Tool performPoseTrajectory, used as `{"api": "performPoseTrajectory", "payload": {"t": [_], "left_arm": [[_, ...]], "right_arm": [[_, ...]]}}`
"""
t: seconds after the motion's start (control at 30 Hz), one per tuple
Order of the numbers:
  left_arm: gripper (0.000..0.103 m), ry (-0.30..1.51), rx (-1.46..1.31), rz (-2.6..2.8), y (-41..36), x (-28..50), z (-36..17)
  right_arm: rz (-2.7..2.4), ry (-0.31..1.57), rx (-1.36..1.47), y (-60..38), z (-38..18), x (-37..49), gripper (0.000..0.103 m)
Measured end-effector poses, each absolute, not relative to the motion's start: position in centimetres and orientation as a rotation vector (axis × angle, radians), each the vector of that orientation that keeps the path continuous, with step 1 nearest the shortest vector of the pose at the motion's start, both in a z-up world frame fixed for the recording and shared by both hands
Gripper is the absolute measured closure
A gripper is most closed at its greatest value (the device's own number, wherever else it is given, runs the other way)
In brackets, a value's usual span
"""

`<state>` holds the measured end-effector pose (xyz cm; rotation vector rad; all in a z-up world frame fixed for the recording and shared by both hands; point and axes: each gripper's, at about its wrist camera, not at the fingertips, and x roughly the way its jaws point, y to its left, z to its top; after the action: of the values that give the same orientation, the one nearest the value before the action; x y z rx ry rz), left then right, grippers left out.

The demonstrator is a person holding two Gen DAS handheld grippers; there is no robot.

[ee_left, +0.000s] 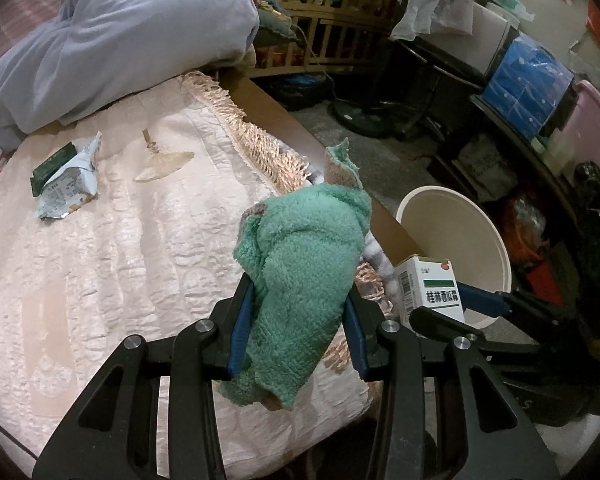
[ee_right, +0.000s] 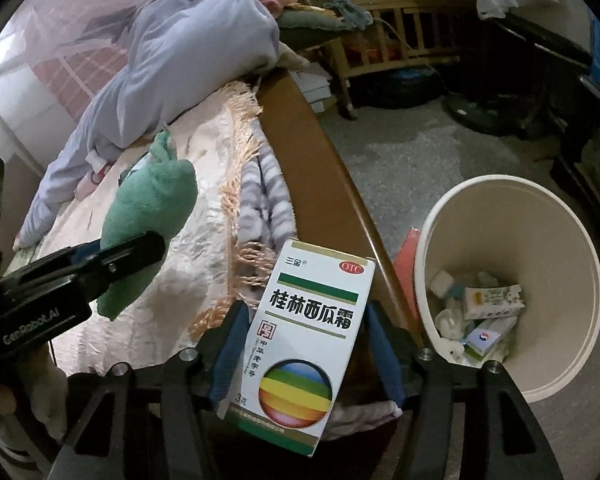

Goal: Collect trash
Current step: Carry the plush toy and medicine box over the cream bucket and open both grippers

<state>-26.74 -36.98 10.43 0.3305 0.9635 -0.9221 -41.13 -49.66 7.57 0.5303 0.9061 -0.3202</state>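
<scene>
My left gripper is shut on a green fuzzy cloth and holds it above the bed's near corner; the cloth also shows in the right wrist view. My right gripper is shut on a white medicine box beside the bed edge, left of the cream trash bin. The box and the bin also show in the left wrist view. The bin holds several small boxes and wrappers. A crumpled snack wrapper and a dark green packet lie on the bedspread.
A pale blue blanket is heaped at the bed's far side. A small tan object lies on the pink bedspread. A wooden crib, shelves, a blue box and a pink bin crowd the floor beyond.
</scene>
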Motion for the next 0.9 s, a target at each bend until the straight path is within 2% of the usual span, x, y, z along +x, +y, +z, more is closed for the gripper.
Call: {"api": "performPoseTrajectory", "payload": {"t": [0.07, 0.13, 0.17, 0.2, 0.3, 0.9], "left_arm": [[0.064, 0.971, 0.321, -0.92, -36.9, -26.6, 10.3], [0.064, 0.975, 0.317, -0.92, -36.8, -26.6, 10.3], [0.064, 0.976, 0.318, -0.92, -36.8, -26.6, 10.2], [0.064, 0.976, 0.319, -0.92, -36.8, -26.6, 10.2], [0.064, 0.976, 0.322, -0.919, -36.7, -26.6, 10.2], [0.064, 1.003, 0.312, -1.055, -40.6, -29.4, 11.5]], "right_arm": [[-0.318, 0.913, 0.532, -49.7, 7.6, -41.0, 0.042], [-0.309, 0.926, 0.539, -49.5, 7.4, -40.8, 0.029], [-0.303, 0.939, 0.531, -49.2, 7.1, -40.6, 0.029], [-0.303, 0.949, 0.523, -48.9, 6.9, -40.5, 0.029], [-0.316, 0.944, 0.494, -48.3, 6.6, -40.5, 0.046], [-0.403, 0.868, 0.452, -51.5, 9.6, -43.3, 0.047]]}}
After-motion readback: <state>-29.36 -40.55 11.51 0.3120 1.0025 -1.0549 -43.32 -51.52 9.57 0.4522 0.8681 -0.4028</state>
